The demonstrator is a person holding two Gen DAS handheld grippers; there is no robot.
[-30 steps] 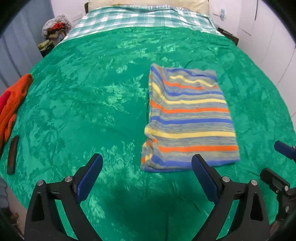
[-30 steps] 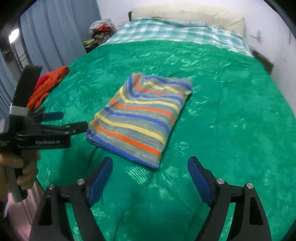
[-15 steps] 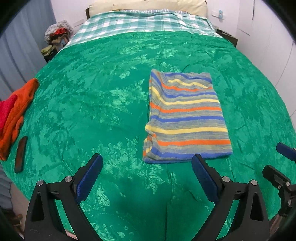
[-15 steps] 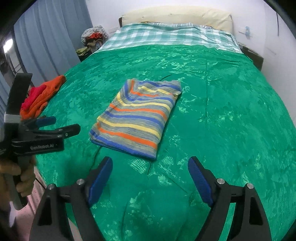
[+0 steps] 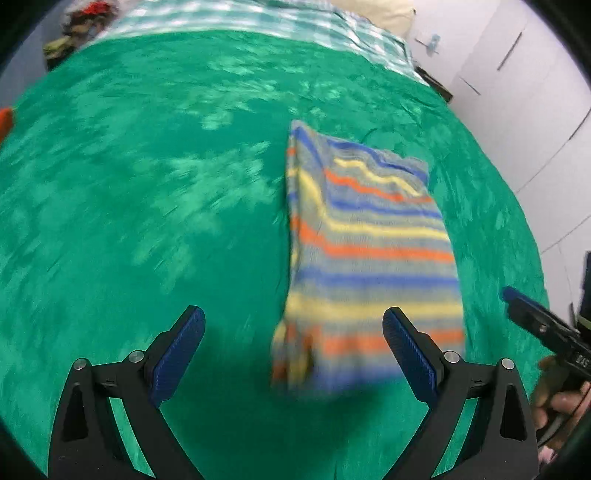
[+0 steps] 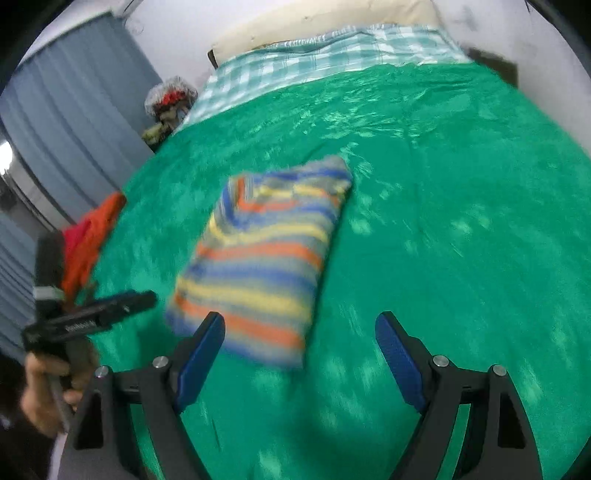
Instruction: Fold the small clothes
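Note:
A folded striped garment (image 5: pixel 365 251), grey with blue, orange and yellow bands, lies flat on the green bedspread (image 5: pixel 147 221). It also shows in the right wrist view (image 6: pixel 266 258). My left gripper (image 5: pixel 293 343) is open and empty, hovering just short of the garment's near edge. My right gripper (image 6: pixel 299 350) is open and empty, at the garment's near right corner. Each gripper shows at the edge of the other's view, the right one (image 5: pixel 535 325) and the left one (image 6: pixel 96 314). Both views are blurred by motion.
A red and orange cloth pile (image 6: pixel 92 236) lies at the bed's left edge. A checked sheet (image 6: pixel 314 51) and a pillow (image 6: pixel 332 18) are at the head. Grey curtains (image 6: pixel 74 129) hang left; a clutter heap (image 6: pixel 166 107) sits by the bed.
Both grippers have moved forward toward the garment, which now looks larger and closer. The left view has swung right. Both stay open.

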